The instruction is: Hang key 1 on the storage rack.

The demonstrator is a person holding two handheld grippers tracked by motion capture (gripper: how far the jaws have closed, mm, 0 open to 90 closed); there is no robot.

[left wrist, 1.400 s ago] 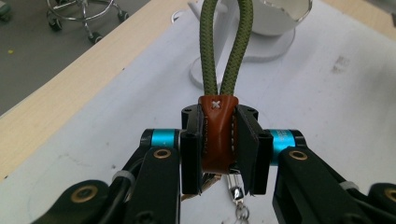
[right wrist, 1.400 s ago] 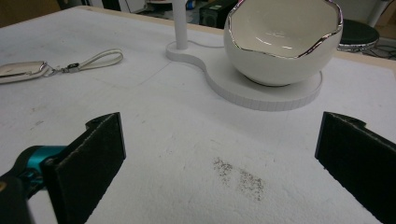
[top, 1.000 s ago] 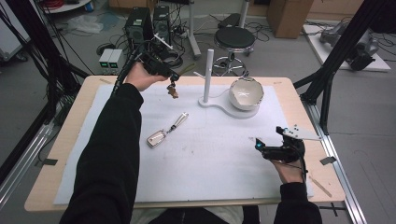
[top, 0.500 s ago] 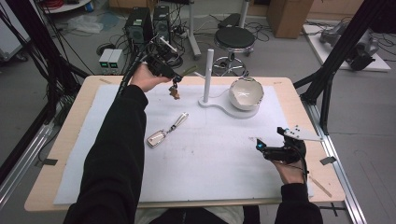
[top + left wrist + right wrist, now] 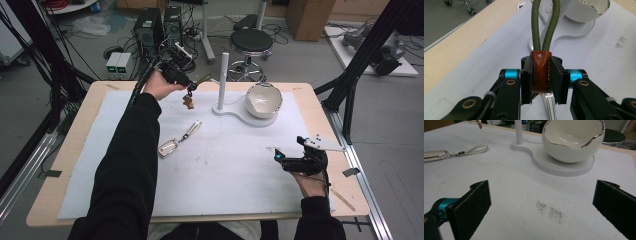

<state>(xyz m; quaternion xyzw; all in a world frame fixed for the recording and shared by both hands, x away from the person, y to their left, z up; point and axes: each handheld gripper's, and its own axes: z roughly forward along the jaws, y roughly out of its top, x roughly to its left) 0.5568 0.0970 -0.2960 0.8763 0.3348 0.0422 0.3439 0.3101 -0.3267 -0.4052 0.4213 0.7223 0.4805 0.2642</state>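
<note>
Keychain with an olive-green cord loop and a tan stitched leather tab point(image 5: 540, 71) is clamped between the two black jaws of the left gripper point(image 5: 541, 82), which press on both sides of the leather. The green cord rises out of the top of the tab, and a silver metal piece hangs below it. In the high view the left gripper point(image 5: 184, 84) is held up above the far left part of the white mat point(image 5: 230, 175), with the keychain point(image 5: 189, 99) dangling from it, just left of the tall white post point(image 5: 223, 80). That post stands on a flat white stand point(image 5: 235, 112), and a glossy white bowl with a jagged silver rim point(image 5: 263, 100) sits on the stand's round end, to the right of the post.

A second keychain, a silver fob on a pale strap point(image 5: 179, 140), lies flat on the mat nearer the person, well apart from the left gripper.

The right gripper point(image 5: 287, 161) rests low over the mat near its right edge, held by the person's right hand point(image 5: 312, 182). Its own view shows the black padded jaws spread wide apart with nothing between them, bare mat below and the bowl point(image 5: 574, 140) beyond
</note>
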